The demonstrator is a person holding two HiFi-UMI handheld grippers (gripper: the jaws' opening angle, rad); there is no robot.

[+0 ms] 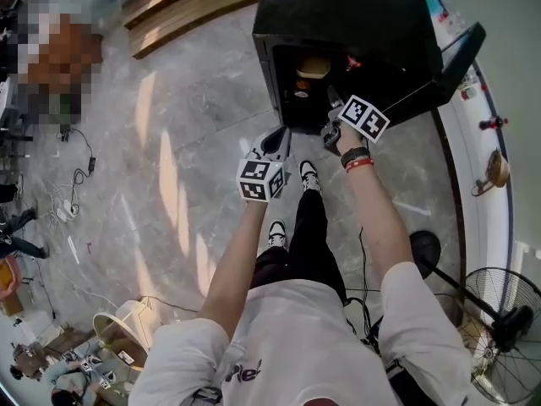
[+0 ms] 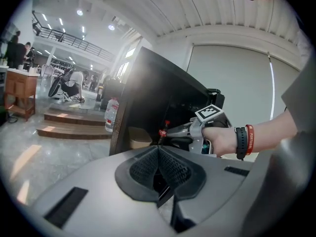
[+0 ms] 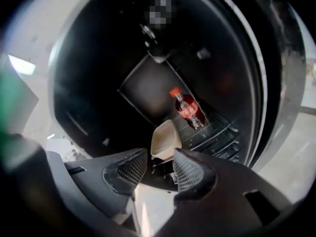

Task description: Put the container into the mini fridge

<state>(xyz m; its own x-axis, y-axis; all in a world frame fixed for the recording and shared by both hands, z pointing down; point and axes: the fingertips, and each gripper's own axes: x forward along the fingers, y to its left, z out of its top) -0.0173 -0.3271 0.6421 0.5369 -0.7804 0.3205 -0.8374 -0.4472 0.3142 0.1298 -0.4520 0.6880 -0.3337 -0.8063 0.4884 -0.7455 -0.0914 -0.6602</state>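
The black mini fridge (image 1: 338,7) stands on the floor with its door (image 1: 452,62) swung open to the right. A beige container (image 1: 313,68) sits on the wire shelf inside, beside a red-capped cola bottle (image 1: 352,60). In the right gripper view the container (image 3: 165,138) stands on the shelf just beyond my right gripper (image 3: 160,154), which is open and holds nothing; the cola bottle (image 3: 188,107) lies behind it. My right gripper (image 1: 332,101) hangs at the fridge mouth. My left gripper (image 1: 279,135) is lower left of it, shut and empty (image 2: 158,149), facing the fridge (image 2: 148,83).
The person's shoes (image 1: 308,174) are on the marble floor right before the fridge. Cables (image 1: 76,184) trail at the left, wooden steps (image 1: 186,2) lie at the back, a floor fan (image 1: 507,328) stands lower right. A water bottle (image 2: 112,113) stands beside the fridge.
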